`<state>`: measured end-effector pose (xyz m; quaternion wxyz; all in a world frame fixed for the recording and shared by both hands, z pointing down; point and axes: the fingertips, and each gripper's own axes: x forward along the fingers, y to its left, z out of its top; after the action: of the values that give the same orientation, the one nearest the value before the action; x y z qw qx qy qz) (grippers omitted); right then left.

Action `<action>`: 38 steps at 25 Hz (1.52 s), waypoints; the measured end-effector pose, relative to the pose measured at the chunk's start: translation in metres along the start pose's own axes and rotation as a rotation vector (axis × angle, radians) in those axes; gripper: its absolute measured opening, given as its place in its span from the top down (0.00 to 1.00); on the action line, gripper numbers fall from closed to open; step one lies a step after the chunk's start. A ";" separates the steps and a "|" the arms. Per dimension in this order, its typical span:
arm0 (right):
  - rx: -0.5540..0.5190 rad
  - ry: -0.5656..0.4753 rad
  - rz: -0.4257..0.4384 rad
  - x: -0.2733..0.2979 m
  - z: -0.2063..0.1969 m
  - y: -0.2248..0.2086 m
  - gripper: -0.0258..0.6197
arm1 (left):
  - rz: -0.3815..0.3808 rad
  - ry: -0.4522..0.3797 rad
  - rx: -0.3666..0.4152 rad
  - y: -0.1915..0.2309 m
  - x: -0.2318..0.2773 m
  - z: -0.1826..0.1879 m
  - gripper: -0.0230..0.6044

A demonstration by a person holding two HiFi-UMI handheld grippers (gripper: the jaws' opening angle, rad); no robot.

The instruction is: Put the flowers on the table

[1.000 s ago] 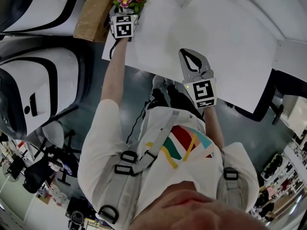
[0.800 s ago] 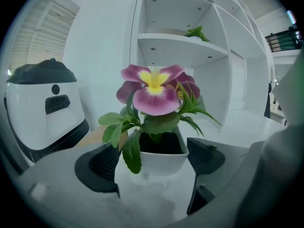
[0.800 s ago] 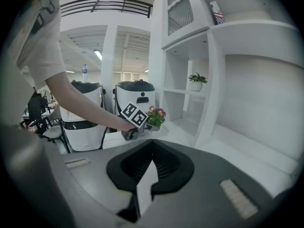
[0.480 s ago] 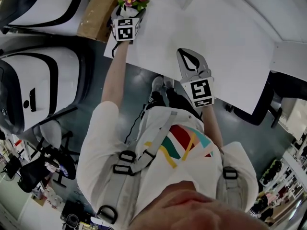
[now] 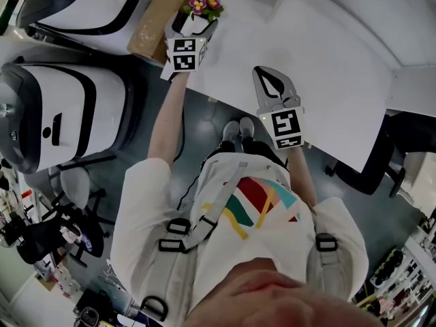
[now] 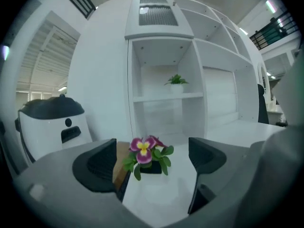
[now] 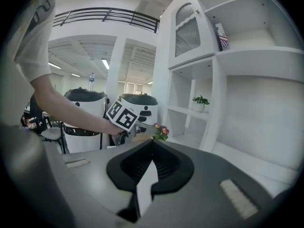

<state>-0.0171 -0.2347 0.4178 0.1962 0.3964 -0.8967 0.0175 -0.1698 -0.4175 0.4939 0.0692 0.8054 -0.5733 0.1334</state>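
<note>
The purple and yellow flowers (image 5: 204,5) stand in a small pot on the white table (image 5: 327,67), near its far left corner. My left gripper (image 5: 193,27) is just in front of them. Its jaws are opening wide, and the pads touch nothing. In the left gripper view the flowers (image 6: 146,151) sit upright on the tabletop, centred in the gap of the left gripper (image 6: 152,146) and slightly beyond its tips. My right gripper (image 5: 264,72) rests over the table's near edge, shut and empty. From the right gripper (image 7: 152,141) the flowers (image 7: 160,131) show far ahead.
A cardboard box (image 5: 153,19) lies beside the table's left corner, close to the flowers. Large white machines (image 5: 61,114) stand on the floor to the left. White shelving behind the table holds a small green plant (image 6: 176,82).
My left gripper has opened and drawn back a little from the flowers, which stay standing on the table. The right gripper has hardly moved.
</note>
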 end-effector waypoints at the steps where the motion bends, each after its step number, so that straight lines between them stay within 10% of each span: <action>1: 0.001 -0.014 -0.001 -0.001 0.004 -0.001 0.97 | 0.005 -0.029 0.013 0.000 -0.008 0.014 0.22; 17: -0.005 -0.174 -0.034 -0.019 0.051 -0.011 0.97 | 0.100 -0.448 0.062 -0.058 -0.183 0.162 0.63; 22: 0.004 -0.200 -0.063 -0.031 0.055 -0.018 0.97 | 0.085 -0.502 0.067 -0.084 -0.209 0.184 0.68; 26: 0.022 -0.215 -0.096 -0.039 0.054 -0.028 0.97 | 0.102 -0.539 0.088 -0.102 -0.222 0.192 0.96; 38: 0.063 -0.254 -0.173 -0.060 0.058 -0.049 0.97 | 0.080 -0.441 0.050 -0.120 -0.206 0.166 0.96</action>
<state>0.0356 -0.2366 0.3364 0.0695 0.4772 -0.8758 -0.0215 -0.0974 -0.2351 0.2797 -0.0832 0.7933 -0.6025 -0.0290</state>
